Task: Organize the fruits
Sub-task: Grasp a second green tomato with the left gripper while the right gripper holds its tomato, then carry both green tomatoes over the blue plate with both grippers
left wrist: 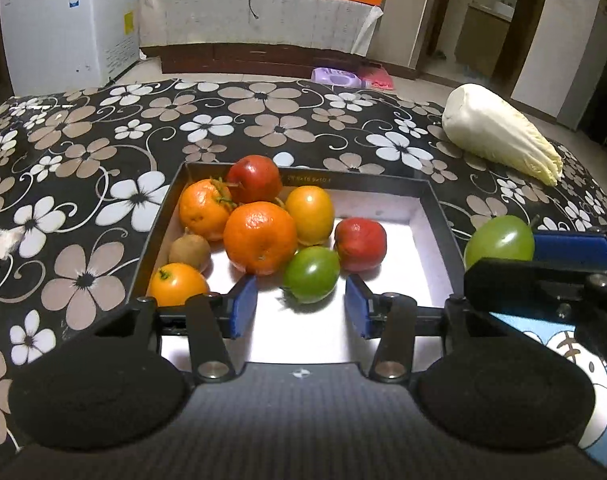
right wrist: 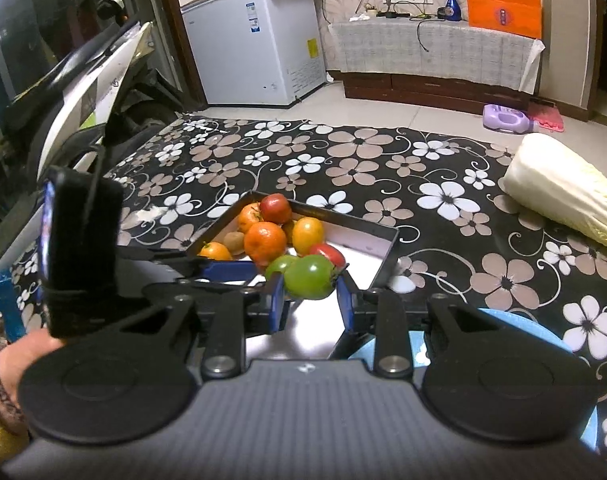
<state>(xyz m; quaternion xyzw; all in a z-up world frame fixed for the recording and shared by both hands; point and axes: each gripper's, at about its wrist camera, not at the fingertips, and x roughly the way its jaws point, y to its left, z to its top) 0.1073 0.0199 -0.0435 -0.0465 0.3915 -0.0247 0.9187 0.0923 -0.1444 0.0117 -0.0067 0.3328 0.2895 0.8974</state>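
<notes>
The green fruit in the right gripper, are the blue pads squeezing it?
Touching. The right wrist view shows the green fruit wedged between the right gripper, with each blue pad pressed against its side, no gap showing.

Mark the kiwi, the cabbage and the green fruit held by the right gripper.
kiwi [left wrist: 189, 251], left wrist view, middle of its brown skin.
cabbage [left wrist: 499, 130], left wrist view, mid-body.
held green fruit [right wrist: 309, 280], right wrist view, front face.

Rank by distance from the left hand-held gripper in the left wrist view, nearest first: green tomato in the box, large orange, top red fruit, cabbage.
From the left hand-held gripper:
1. Green tomato, just ahead, inside the box.
2. Large orange, box centre-left.
3. Top red fruit, box's far edge.
4. Cabbage, far right on the floral cloth.
</notes>
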